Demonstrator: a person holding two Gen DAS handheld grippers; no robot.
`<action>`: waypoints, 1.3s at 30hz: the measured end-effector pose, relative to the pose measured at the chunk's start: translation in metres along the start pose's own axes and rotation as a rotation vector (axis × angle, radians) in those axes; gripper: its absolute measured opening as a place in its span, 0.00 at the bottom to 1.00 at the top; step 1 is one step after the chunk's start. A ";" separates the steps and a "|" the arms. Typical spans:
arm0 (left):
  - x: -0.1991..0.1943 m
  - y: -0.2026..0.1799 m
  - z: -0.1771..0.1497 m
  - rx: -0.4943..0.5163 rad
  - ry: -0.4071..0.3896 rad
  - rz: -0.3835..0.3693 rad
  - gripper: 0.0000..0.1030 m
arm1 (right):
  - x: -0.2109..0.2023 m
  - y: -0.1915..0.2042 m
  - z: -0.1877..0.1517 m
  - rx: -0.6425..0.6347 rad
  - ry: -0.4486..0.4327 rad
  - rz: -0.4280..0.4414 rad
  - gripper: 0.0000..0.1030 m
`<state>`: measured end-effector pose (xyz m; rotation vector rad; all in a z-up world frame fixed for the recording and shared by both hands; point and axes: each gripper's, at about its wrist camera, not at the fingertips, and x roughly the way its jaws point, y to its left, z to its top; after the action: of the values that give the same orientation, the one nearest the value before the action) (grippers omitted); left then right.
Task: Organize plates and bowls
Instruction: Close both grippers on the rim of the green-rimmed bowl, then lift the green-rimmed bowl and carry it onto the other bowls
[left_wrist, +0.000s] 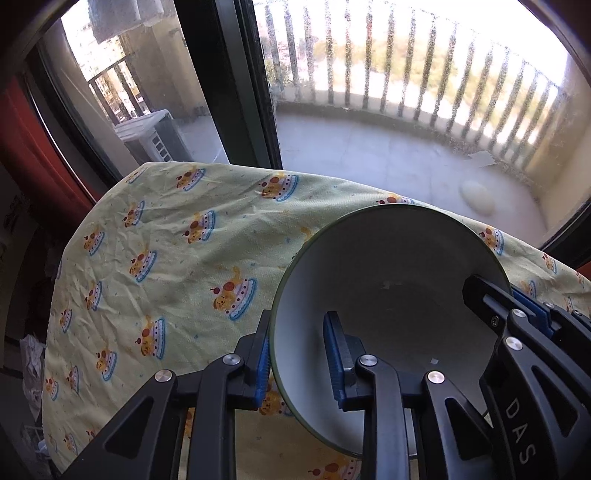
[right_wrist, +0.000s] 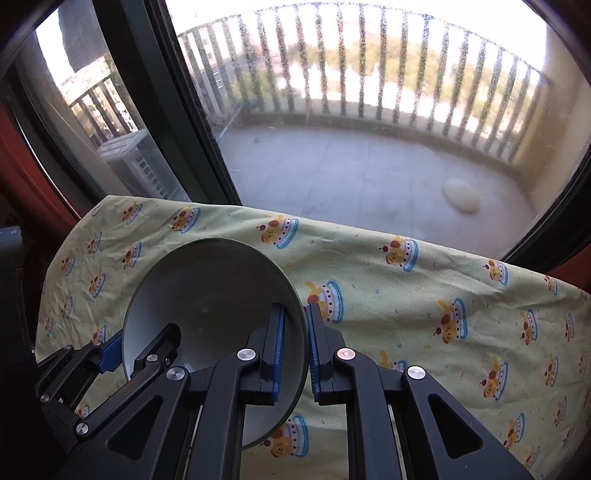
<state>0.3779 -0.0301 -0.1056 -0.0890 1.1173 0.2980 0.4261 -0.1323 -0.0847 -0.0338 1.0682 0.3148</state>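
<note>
Bowl (left_wrist: 388, 295) sits tilted above the cloth-covered tabletop (left_wrist: 166, 240), held by both grippers at opposite sides of its rim. Left gripper (left_wrist: 301, 363) and right gripper (right_wrist: 295, 354) each have fingers clamped across the wall, one inside, one outside, probably to steady the lift.

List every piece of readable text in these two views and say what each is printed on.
"DAS", in pale letters running up the black body of the right gripper, seen at the lower right edge of the left wrist view.
Nothing else can be read: the tablecloth carries only a cartoon cake pattern, and the bowl bears no lettering.
</note>
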 end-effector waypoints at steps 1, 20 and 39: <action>-0.002 0.000 -0.002 0.002 0.002 -0.007 0.24 | -0.001 0.000 -0.001 -0.004 0.004 -0.003 0.15; -0.086 0.002 -0.028 0.065 -0.099 -0.075 0.24 | -0.088 0.003 -0.028 0.011 -0.062 -0.047 0.14; -0.158 0.012 -0.081 0.227 -0.146 -0.219 0.24 | -0.193 0.015 -0.100 0.159 -0.135 -0.166 0.14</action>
<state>0.2398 -0.0665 0.0012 0.0124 0.9799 -0.0189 0.2516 -0.1818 0.0361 0.0410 0.9468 0.0803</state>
